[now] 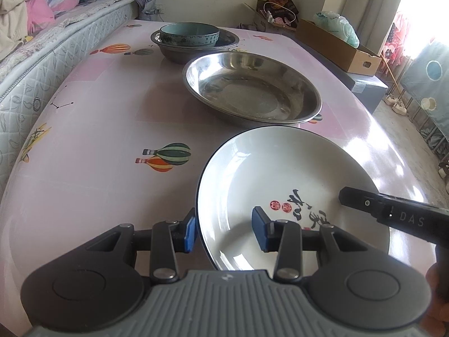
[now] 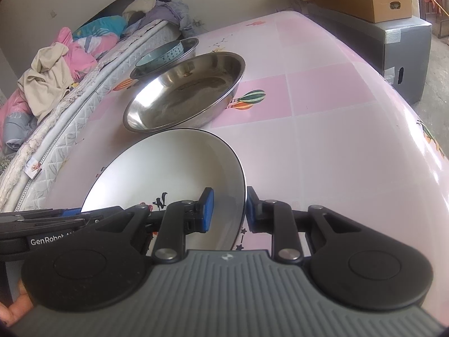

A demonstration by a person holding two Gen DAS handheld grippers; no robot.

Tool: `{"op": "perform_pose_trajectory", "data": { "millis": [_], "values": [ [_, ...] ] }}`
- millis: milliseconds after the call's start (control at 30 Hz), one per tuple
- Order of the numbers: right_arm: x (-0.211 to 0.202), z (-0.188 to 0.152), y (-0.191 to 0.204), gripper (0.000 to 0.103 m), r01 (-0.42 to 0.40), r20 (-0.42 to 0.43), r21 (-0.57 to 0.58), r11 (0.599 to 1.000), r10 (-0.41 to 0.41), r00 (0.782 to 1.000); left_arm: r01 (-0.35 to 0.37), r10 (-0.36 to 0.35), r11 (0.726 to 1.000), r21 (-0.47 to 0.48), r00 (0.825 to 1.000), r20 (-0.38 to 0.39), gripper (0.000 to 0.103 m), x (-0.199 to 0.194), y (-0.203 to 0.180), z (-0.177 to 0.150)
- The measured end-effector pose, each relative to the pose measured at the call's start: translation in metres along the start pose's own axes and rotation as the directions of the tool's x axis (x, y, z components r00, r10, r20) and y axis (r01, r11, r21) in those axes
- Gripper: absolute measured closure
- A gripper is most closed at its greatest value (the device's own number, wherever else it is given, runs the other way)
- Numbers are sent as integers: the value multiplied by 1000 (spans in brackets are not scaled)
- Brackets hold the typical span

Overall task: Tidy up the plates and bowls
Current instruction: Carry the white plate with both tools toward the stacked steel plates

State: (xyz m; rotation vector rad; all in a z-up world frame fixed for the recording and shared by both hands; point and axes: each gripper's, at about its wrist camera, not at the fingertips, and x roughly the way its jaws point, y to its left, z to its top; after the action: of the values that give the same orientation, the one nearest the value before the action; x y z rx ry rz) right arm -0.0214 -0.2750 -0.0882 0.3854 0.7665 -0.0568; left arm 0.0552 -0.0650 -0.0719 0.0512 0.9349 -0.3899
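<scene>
- A pink glossy table (image 1: 92, 129) with balloon prints is carrying all the dishes.
- A wide shallow steel basin (image 1: 252, 87) is sitting mid-table, just beyond the plate.
- A white ceramic plate with black rim and calligraphy (image 1: 280, 174) is lying nearest.
- A teal patterned bowl (image 1: 189, 35) is resting inside a farther steel bowl (image 1: 196, 46).
- The left gripper (image 1: 226, 231) is straddling the plate's left rim, apparently without clamping.
- The right gripper (image 2: 228, 210) is straddling the right rim; contact is unclear.

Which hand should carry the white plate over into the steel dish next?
Probably the right. The right hand-held gripper sits close around the white plate's rim, while the left hand-held gripper straddles the opposite rim with a visible gap. The steel dish lies just beyond.
</scene>
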Motion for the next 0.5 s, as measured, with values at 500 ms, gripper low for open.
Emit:
{"op": "perform_pose_trajectory", "data": {
  "millis": [500],
  "values": [
    [-3,-6,6,79,23,18,-48,999,-23,1000,-23,22,999,24,1000,10,56,-1,-8,-3]
  ]
}}
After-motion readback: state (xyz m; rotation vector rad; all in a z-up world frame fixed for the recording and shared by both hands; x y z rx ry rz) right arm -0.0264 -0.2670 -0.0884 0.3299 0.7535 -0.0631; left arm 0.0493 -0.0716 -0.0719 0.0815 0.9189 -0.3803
